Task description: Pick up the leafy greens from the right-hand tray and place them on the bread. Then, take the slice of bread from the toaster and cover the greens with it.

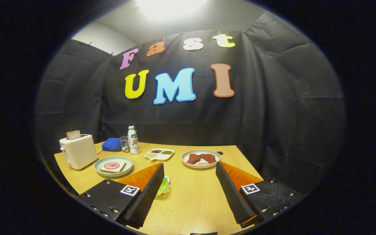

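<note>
My gripper (189, 192) hangs wide open, empty. Greens (164, 186) lie beside the left finger, bread (113, 167) bare near the table's left edge, toaster slice (73, 134) untouched.

Gripper (189, 182), lower centre of frame: two black fingers with ribbed inner pads (148, 192), orange panels on their upper faces. Each black base block carries a square black-and-white marker (129, 190) and several silver screws (114, 211) along its edges.
</note>
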{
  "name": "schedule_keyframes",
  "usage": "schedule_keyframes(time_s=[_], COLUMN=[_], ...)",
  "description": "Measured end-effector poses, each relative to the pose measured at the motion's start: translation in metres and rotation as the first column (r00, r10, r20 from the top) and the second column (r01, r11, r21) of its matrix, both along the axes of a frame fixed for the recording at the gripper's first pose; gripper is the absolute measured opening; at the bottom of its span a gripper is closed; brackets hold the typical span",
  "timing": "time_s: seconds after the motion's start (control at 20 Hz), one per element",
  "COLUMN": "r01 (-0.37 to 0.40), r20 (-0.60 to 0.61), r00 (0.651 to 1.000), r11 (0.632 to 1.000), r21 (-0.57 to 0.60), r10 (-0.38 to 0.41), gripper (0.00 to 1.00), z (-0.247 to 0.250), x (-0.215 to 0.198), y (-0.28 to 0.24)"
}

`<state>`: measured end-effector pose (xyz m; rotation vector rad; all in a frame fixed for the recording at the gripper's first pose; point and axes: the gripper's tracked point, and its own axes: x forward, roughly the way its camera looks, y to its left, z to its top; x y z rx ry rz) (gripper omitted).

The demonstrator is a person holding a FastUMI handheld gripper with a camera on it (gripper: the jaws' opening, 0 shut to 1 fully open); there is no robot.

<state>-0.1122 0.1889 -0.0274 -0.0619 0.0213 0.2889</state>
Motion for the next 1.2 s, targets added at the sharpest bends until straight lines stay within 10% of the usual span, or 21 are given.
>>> schedule_keyframes(time_s=[1.2], r01=[-0.089], r20=[-0.346], r00=[0.937], r11=[0.993], r21=[-0.074], r10=[0.058], gripper=[0.98], z=[-0.126], x=[0.06], y=[0.081])
